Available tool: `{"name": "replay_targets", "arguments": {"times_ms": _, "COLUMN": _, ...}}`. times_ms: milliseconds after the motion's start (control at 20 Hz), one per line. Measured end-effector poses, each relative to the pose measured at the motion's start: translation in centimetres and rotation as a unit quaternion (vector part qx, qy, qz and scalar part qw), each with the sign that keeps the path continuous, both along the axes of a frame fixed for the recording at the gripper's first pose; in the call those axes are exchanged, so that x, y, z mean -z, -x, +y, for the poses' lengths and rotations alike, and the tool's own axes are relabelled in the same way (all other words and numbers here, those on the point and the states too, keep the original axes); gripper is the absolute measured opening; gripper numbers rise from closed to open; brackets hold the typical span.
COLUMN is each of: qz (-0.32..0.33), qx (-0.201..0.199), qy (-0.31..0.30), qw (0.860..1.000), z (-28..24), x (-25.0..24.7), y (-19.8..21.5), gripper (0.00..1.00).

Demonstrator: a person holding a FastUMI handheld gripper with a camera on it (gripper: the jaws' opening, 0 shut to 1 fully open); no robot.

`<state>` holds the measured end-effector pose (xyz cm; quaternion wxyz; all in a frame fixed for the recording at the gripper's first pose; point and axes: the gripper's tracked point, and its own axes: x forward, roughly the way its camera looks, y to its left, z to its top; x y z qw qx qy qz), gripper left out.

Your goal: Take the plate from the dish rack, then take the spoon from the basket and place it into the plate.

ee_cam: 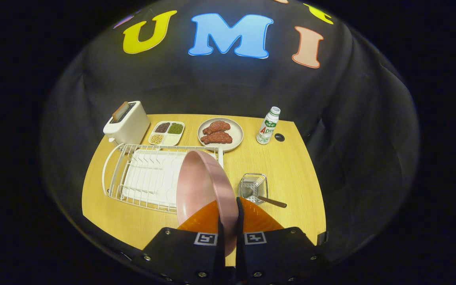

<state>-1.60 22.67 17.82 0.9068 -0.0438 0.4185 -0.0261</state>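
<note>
Plate: pink plate [202,186] is standing on edge, tilted, its rim pinched between my two fingers; its hollow face is turning toward the dish rack side, and I am seeing it lifted in front of the rack's near right corner.
Gripper: my gripper [228,215] is closing down on the plate's rim, jaws nearly together with only the rim's thickness between them.
Fingers: orange fingers [259,219] are pressing on both faces of the plate, one on each side.
Dish rack: white wire dish rack [133,174] is sitting on the table beyond and to the left of my fingers, its white drip tray showing under the wires; I am seeing no dishes in its slots.
Basket: small metal mesh basket [253,186] is sitting just right of the plate, ahead of my right finger.
Spoon: spoon [263,198] is lying with its bowl in the basket and its dark handle sticking out over the rim toward the right.
Table: wooden table [291,170] is carrying everything.
Toaster: white toaster [127,122] is standing behind the rack, a slice poking out of the top.
Divided dish: four-compartment dish of beans and grains [167,132] is sitting just right of the toaster.
Meat plate: beige plate with two pieces of meat [220,133] is sitting behind the rack's far right corner.
Bottle: small white bottle with a green label [268,126] is standing upright right of the meat plate.
</note>
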Motion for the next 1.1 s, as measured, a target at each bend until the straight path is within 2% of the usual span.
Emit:
{"name": "replay_targets", "arguments": {"times_ms": 300, "qz": 0.033, "qx": -0.002, "qy": -0.026, "qw": 0.999, "z": -1.0, "x": 5.4, "y": 4.8, "gripper": 0.1}}
{"name": "replay_targets", "arguments": {"times_ms": 500, "qz": 0.069, "qx": -0.009, "qy": -0.068, "qw": 0.995, "z": 0.3, "x": 9.2, "y": 7.2, "gripper": 0.1}}
{"name": "replay_targets", "arguments": {"times_ms": 800, "qz": 0.096, "qx": -0.036, "qy": -0.093, "qw": 0.99, "z": 1.2, "x": 13.2, "y": 8.1, "gripper": 0.11}}
{"name": "replay_targets", "arguments": {"times_ms": 1100, "qz": 0.125, "qx": -0.053, "qy": -0.157, "qw": 0.978, "z": 2.0, "x": 16.9, "y": 8.3, "gripper": 0.1}}
